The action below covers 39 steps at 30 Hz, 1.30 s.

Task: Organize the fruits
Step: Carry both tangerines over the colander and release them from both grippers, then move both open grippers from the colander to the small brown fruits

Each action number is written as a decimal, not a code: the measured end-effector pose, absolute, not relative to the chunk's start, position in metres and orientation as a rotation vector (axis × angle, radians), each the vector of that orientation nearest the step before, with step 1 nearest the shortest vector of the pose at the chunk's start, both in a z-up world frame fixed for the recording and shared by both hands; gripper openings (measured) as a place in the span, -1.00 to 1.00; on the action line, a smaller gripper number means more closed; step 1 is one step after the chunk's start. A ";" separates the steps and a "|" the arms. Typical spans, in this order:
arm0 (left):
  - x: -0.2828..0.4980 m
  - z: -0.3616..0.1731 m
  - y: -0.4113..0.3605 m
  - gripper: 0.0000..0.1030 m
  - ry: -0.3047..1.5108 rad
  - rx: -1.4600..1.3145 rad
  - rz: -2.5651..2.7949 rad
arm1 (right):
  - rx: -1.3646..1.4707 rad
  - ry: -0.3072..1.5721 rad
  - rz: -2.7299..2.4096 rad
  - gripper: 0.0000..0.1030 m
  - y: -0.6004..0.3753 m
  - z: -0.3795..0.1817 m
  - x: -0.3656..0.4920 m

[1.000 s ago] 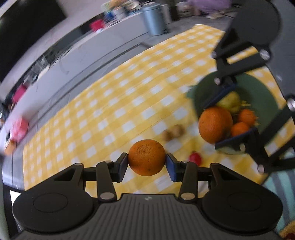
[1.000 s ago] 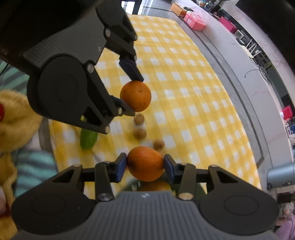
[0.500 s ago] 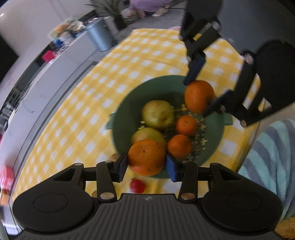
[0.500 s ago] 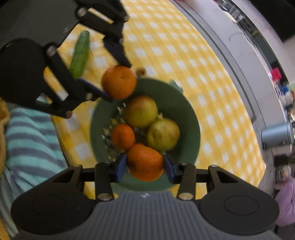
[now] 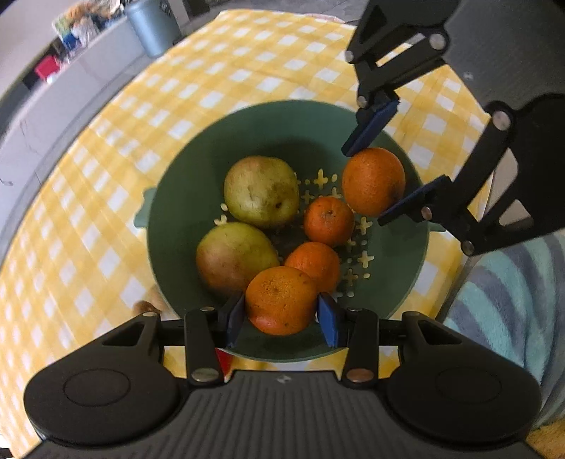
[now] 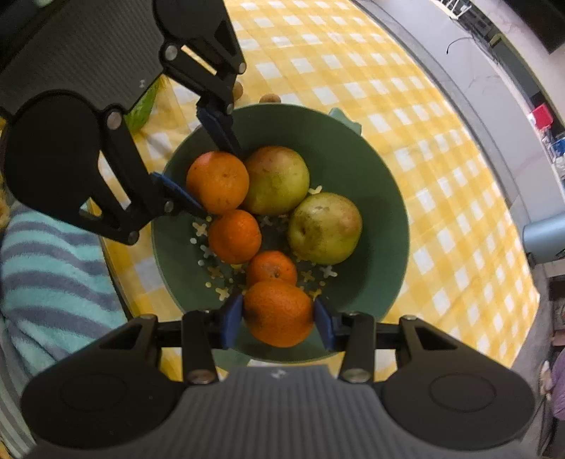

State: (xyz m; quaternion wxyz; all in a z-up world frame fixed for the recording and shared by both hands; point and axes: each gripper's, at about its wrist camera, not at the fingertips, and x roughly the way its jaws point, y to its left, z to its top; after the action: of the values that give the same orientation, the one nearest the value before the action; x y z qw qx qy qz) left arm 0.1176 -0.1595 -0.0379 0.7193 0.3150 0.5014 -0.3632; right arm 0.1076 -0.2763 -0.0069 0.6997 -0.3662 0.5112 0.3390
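A green colander bowl (image 5: pixel 183 176) sits on the yellow checked cloth; it also shows in the right wrist view (image 6: pixel 385 219). It holds two pears (image 5: pixel 261 190) (image 5: pixel 233 257) and two small mandarins (image 5: pixel 328 220) (image 5: pixel 312 261). My left gripper (image 5: pixel 280 314) is shut on an orange (image 5: pixel 280 300) over the bowl's near rim. My right gripper (image 6: pixel 279 317) is shut on another orange (image 6: pixel 279 312) over the opposite rim. In the left wrist view the right gripper (image 5: pixel 379 183) and its orange (image 5: pixel 372 180) show at the bowl's right side. In the right wrist view the left gripper (image 6: pixel 212 180) and its orange (image 6: pixel 217 182) show at upper left.
A striped teal towel (image 5: pixel 501 300) lies beyond the table edge, also in the right wrist view (image 6: pixel 49 282). A green cucumber (image 6: pixel 141 109) and small brown nuts (image 6: pixel 270 97) lie beside the bowl. A small red fruit (image 5: pixel 222 358) shows under my left gripper. A grey bin (image 5: pixel 152 24) stands beyond the table.
Both grippers, each holding an orange, have swung from over the cloth to over the bowl and come lower and closer to the fruit inside.
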 end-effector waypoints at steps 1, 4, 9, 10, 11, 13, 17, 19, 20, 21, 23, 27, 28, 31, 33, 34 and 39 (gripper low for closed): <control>0.120 -0.041 -0.159 -0.03 1.131 0.688 -0.807 | -0.804 1.148 0.758 -0.19 -0.276 -0.009 0.110; 0.125 -0.048 -0.158 -0.03 1.176 0.673 -0.805 | -0.768 1.179 0.766 -0.19 -0.276 -0.012 0.115; 0.131 -0.050 -0.155 -0.02 1.217 0.635 -0.798 | -0.733 1.240 0.775 -0.19 -0.271 -0.022 0.120; 0.132 -0.050 -0.155 -0.02 1.221 0.641 -0.798 | -0.733 1.254 0.777 -0.19 -0.270 -0.025 0.121; 0.132 -0.050 -0.156 -0.02 1.222 0.644 -0.798 | -0.734 1.263 0.778 -0.19 -0.268 -0.026 0.120; 0.133 -0.051 -0.155 -0.01 1.228 0.642 -0.798 | -0.735 1.282 0.784 -0.18 -0.267 -0.030 0.120; 0.135 -0.051 -0.154 0.08 1.226 0.644 -0.798 | -0.722 1.293 0.787 -0.17 -0.266 -0.030 0.120; 0.135 -0.051 -0.154 0.08 1.220 0.648 -0.797 | -0.723 1.297 0.783 -0.17 -0.265 -0.030 0.119; 0.134 -0.050 -0.154 0.14 1.218 0.646 -0.797 | -0.723 1.303 0.783 -0.17 -0.265 -0.029 0.119; 0.133 -0.050 -0.154 0.19 1.214 0.643 -0.796 | -0.723 1.302 0.778 -0.16 -0.264 -0.029 0.119; 0.131 -0.048 -0.152 0.33 1.190 0.638 -0.801 | -0.723 1.303 0.772 -0.16 -0.263 -0.028 0.118; 0.125 -0.044 -0.149 0.36 1.159 0.642 -0.817 | -0.727 1.280 0.772 0.02 -0.262 -0.022 0.115; 0.124 -0.042 -0.149 0.37 1.155 0.649 -0.813 | -0.727 1.277 0.769 0.03 -0.261 -0.020 0.114; 0.122 -0.035 -0.148 0.37 1.145 0.660 -0.815 | -0.718 1.273 0.760 0.05 -0.261 -0.015 0.112; 0.121 -0.030 -0.146 0.37 1.134 0.663 -0.822 | -0.712 1.261 0.758 0.10 -0.260 -0.011 0.110; 0.119 -0.026 -0.145 0.37 1.121 0.667 -0.826 | -0.708 1.253 0.760 0.13 -0.259 -0.009 0.110; 0.113 -0.009 -0.136 0.37 1.078 0.681 -0.838 | -0.702 1.184 0.760 0.24 -0.256 0.010 0.104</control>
State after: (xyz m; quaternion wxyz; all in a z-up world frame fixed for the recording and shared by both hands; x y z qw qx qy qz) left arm 0.1126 -0.1359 -0.0089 0.7229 0.3085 0.4880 -0.3796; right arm 0.1038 -0.2562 0.0097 0.7066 -0.3161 0.5328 0.3420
